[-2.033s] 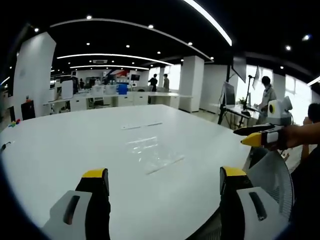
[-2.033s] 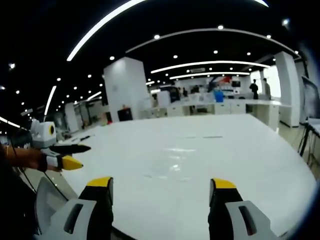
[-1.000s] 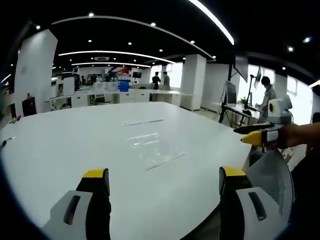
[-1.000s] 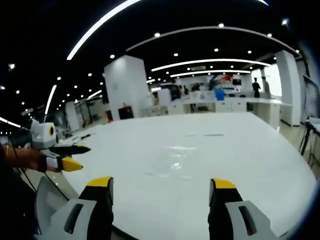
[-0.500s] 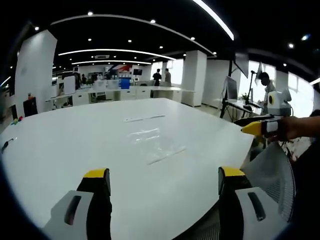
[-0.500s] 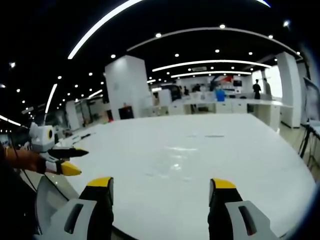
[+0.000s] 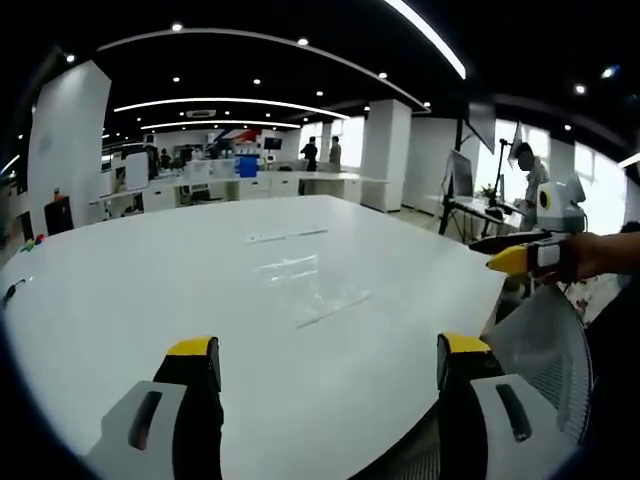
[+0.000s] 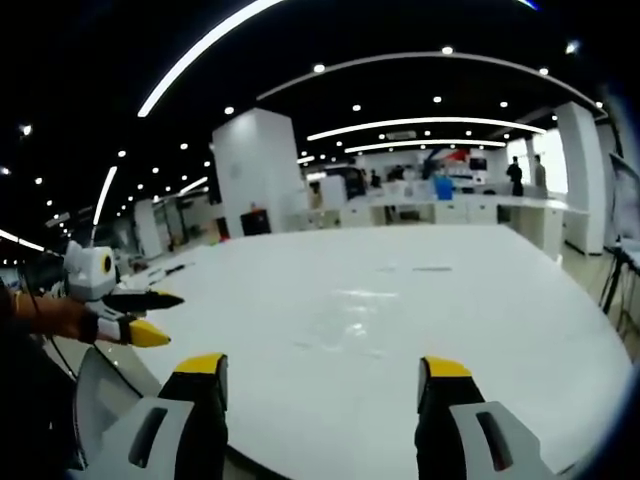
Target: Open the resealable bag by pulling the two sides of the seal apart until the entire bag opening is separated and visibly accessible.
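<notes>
A large white table (image 7: 150,290) spreads out ahead of both grippers in an open office with ceiling lights. In the left gripper view, the left gripper (image 7: 325,365) has its two yellow-tipped fingers (image 7: 192,350) spread wide apart with nothing between them, hovering at the near edge of the table. The clear resealable bag (image 7: 310,290) lies flat on the table ahead of those fingers, roughly in line with the gap between them and well apart from the tips. Its plastic is hard to make out; a pale strip along its near edge shows as a thin line. A second narrow strip (image 7: 287,236) lies on the table farther beyond the bag.

To the right of the left gripper's fingers, the right gripper (image 7: 510,255) reaches in, held by a hand (image 7: 590,258), above a mesh chair back (image 7: 540,340). Its fingers look slightly parted here.

In the right gripper view, the right gripper (image 8: 320,368) also has its fingers (image 8: 205,365) spread wide, empty, at the table edge. The bag (image 8: 355,320) appears ahead of them as faint glints on the table surface, well apart. The left gripper (image 8: 140,315) shows to the left of these fingers, held above the table's edge. People (image 7: 527,185) stand in the background
</notes>
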A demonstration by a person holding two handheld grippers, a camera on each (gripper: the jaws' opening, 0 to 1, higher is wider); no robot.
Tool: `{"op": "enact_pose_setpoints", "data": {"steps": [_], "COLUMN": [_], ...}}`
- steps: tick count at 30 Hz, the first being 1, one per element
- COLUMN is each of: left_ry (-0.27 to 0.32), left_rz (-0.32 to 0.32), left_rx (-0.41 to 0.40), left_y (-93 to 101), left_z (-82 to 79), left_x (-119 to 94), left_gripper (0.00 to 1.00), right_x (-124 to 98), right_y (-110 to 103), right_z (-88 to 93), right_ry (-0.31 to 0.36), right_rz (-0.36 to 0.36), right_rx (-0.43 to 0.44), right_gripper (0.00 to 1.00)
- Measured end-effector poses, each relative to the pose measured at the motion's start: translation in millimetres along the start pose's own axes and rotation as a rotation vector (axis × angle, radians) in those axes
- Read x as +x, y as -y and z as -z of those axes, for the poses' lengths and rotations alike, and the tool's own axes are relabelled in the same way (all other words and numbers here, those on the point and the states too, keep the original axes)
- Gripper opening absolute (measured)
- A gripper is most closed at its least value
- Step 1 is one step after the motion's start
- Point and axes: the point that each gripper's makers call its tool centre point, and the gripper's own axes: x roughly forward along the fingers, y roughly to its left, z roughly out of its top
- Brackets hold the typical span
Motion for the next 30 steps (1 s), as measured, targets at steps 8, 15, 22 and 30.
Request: {"op": "enact_pose_setpoints", "data": {"steps": [8, 15, 22, 30], "left_ry": [-0.011, -0.014, -0.013, -0.011], "left_rz": [-0.003, -0.013, -0.031, -0.036], "left_rx": [0.021, 0.023, 0.015, -0.001], "left_y": [-8.2, -14.2, -17.2, -16.7], "left_z": [-0.2, -0.7, -0.6, -0.3], "left_x": [2, 3, 1, 2], "left_gripper": [0.88, 0.88, 0.89, 0.88], "right_x": [2, 17, 34, 65], "right_y": [3, 5, 3, -7], "right_z": [-1.5, -0.7, -11.9, -22.4], "right_ry": [-0.033, -0.059, -0.071, -0.107], "right_rz": [0.004, 0.008, -0.045, -0.131], "right_rx": [-0.079, -0.140, -0.205, -0.291], "right_gripper": [0.75, 0.77, 0.76, 0.73]}}
